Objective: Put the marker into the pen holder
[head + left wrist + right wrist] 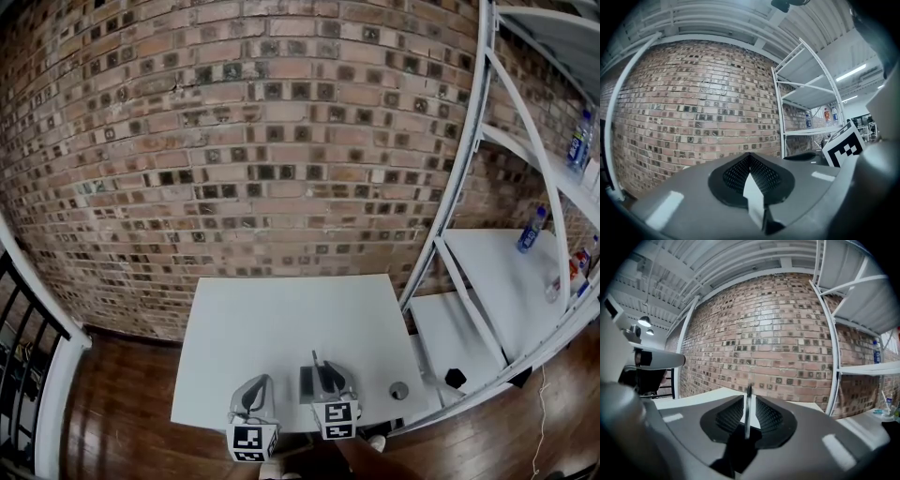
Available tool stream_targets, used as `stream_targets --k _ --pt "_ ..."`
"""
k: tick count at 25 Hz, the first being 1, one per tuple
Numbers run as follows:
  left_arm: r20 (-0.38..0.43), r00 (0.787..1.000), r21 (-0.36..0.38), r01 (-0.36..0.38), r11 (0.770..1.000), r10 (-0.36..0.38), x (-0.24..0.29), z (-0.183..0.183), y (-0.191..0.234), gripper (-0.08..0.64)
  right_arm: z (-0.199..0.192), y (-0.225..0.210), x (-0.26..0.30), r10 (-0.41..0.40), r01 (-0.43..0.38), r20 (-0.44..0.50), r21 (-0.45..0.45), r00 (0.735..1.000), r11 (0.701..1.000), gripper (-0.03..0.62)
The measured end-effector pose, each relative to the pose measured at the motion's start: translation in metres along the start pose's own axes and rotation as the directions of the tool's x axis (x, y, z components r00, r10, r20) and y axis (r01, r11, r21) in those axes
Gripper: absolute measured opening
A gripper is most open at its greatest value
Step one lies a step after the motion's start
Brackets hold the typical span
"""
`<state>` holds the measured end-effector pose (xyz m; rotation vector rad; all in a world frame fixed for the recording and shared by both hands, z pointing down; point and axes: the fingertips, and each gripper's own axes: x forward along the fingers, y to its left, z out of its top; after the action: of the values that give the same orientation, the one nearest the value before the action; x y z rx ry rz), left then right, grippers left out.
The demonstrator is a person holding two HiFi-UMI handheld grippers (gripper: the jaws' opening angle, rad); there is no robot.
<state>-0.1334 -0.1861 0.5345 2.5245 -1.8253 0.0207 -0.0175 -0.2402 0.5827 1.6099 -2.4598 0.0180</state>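
Note:
A thin dark marker (747,408) stands upright between the jaws of my right gripper (748,401), which is shut on it. In the head view the marker (315,361) pokes out ahead of the right gripper (324,370) over the front edge of the white table (281,319). A dark square-sided object (306,383), possibly the pen holder, sits right against that gripper's left side. My left gripper (254,392) hovers beside it at the table's front edge. Its jaws meet at the tip (749,155) with nothing between them.
A small round grey item (398,390) lies on the table's front right corner. White metal shelving (487,272) stands to the right with bottles (531,230) on it and a black object (455,378) low down. A brick wall (262,141) runs behind the table.

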Motion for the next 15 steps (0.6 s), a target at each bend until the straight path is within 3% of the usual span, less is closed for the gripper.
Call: stream_targets --k 5,8,15 --pt "-0.009 1.0 -0.013 0.004 1.0 -0.004 0.003 0.0 0.0 0.014 -0.001 -0.007 -0.012 -0.016 0.016 0.0 0.001 1.0 1.0 0.091" --pt "-0.011 1.0 -0.015 0.011 1.0 -0.011 0.004 0.0 -0.003 0.014 0.01 -0.019 -0.023 -0.051 0.05 0.031 0.002 0.998 0.999 0.012" --pt "-0.016 1.0 -0.014 0.01 1.0 -0.01 0.006 -0.002 -0.008 0.014 0.042 -0.05 -0.052 -0.082 0.08 0.105 0.018 0.991 0.997 0.002"
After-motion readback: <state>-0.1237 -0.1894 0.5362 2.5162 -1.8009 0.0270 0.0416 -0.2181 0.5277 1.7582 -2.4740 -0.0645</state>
